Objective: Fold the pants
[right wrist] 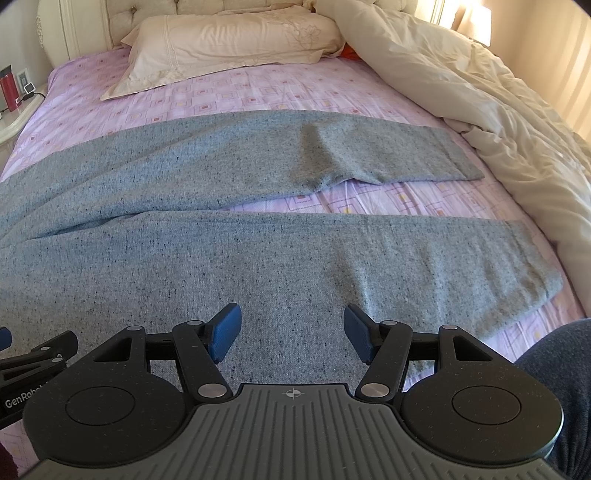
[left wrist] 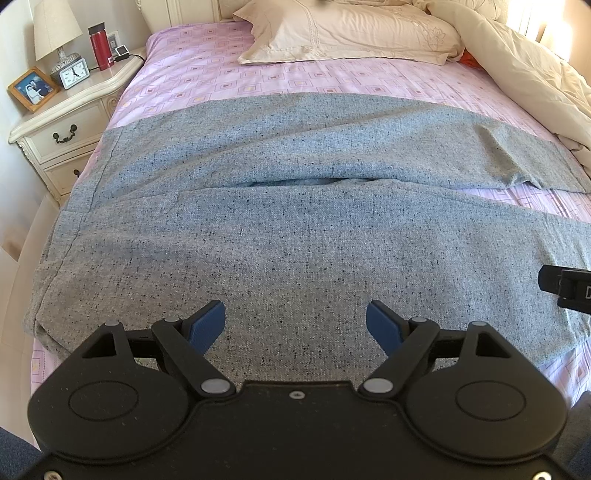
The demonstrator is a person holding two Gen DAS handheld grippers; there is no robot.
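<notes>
Two legs of the grey pants (right wrist: 258,236) lie flat across the bed (right wrist: 229,92), waistband end toward the nightstand side, cuffs toward the bunched duvet (right wrist: 461,96). The legs run side by side: they touch or overlap near the crotch and split apart toward the cuffs, with pink sheet showing in the gap. The far leg has a ridge and a lifted edge near its cuff; the near leg lies mostly smooth. No fold made yet, so my read is we're at the start: pre-grasp for the first fold, leg over leg. Left tongs (left wrist: 295,321) spread wide, nothing between the pads, hovering over the near leg's thigh area. Right tongs (right wrist: 291,332) also spread wide and empty, over the same leg further toward the cuff. Next move probably calls for both tongs to drop to the near edge of the near leg, pinch only that leg's fabric and not the sheet under it, then carry it over the far leg with the edges lined up. Flattening the far leg's ridge first would help. Containers: none in play. The nightstand (left wrist: 70,110) drawers are closed, contents unseen; a red flask (left wrist: 99,46) stands on top, lid on, beside a clock (left wrist: 74,74), a lamp (left wrist: 57,33) and a framed photo (left wrist: 33,88). Pillow (left wrist: 343,33) lies at the headboard.
</notes>
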